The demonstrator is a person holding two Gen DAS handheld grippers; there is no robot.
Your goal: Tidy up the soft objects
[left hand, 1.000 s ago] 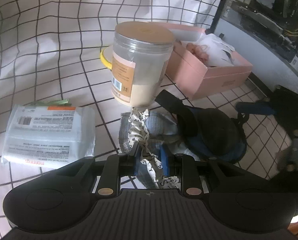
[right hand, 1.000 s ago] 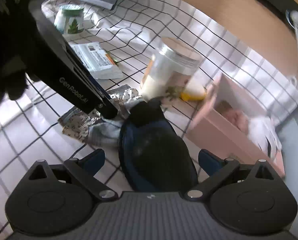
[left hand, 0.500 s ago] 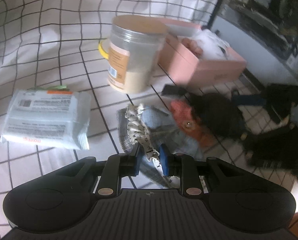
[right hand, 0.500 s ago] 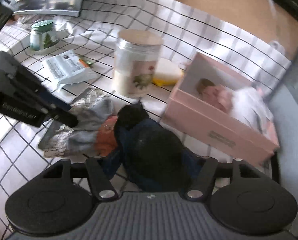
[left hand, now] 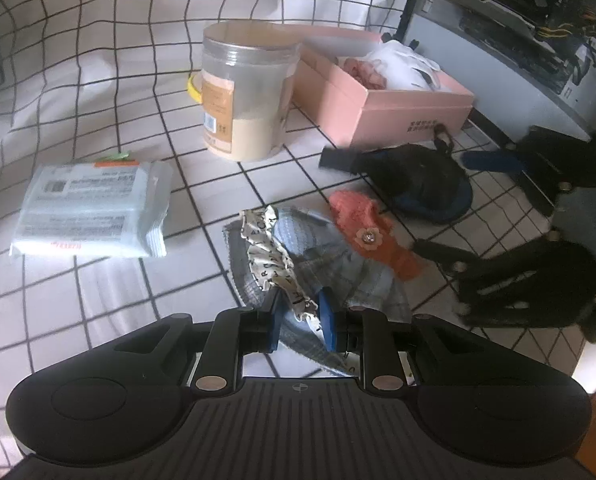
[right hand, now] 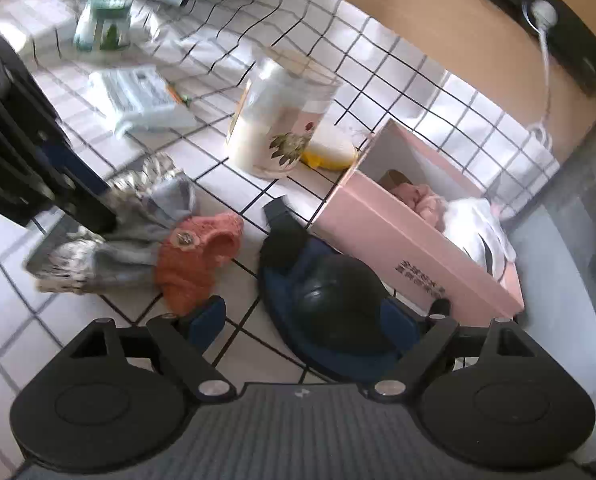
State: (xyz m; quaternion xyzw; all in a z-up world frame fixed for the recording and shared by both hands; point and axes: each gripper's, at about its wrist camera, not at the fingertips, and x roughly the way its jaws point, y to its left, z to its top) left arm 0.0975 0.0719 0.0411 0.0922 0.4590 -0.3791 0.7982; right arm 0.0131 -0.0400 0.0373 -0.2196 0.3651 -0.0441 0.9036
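My left gripper (left hand: 300,316) is shut on a grey-blue plaid cloth (left hand: 338,264) with a printed frill, which lies bunched on the checked tablecloth. An orange knitted piece (left hand: 372,236) with a flower button rests against the cloth. Right of it lies a black and navy cap (right hand: 338,300), between the jaws of my right gripper (right hand: 304,316); those jaws are opening and the left pad stands apart from the cap. The left gripper (right hand: 102,216) shows at the left of the right wrist view, still on the cloth (right hand: 138,216). Behind the cap is a pink box (right hand: 410,248) holding soft items.
A clear jar of powder (left hand: 246,96) stands by the box, with a yellow item (right hand: 330,152) behind it. A wipes pack (left hand: 94,208) lies at the left and a green-lidded jar (right hand: 104,24) farther back. A grey computer case (left hand: 518,60) borders the right side.
The left gripper drew the cloth back, uncovering the orange knitted piece. The right gripper's jaws narrowed on the cap, then widened; the cap now lies nearer the pink box.
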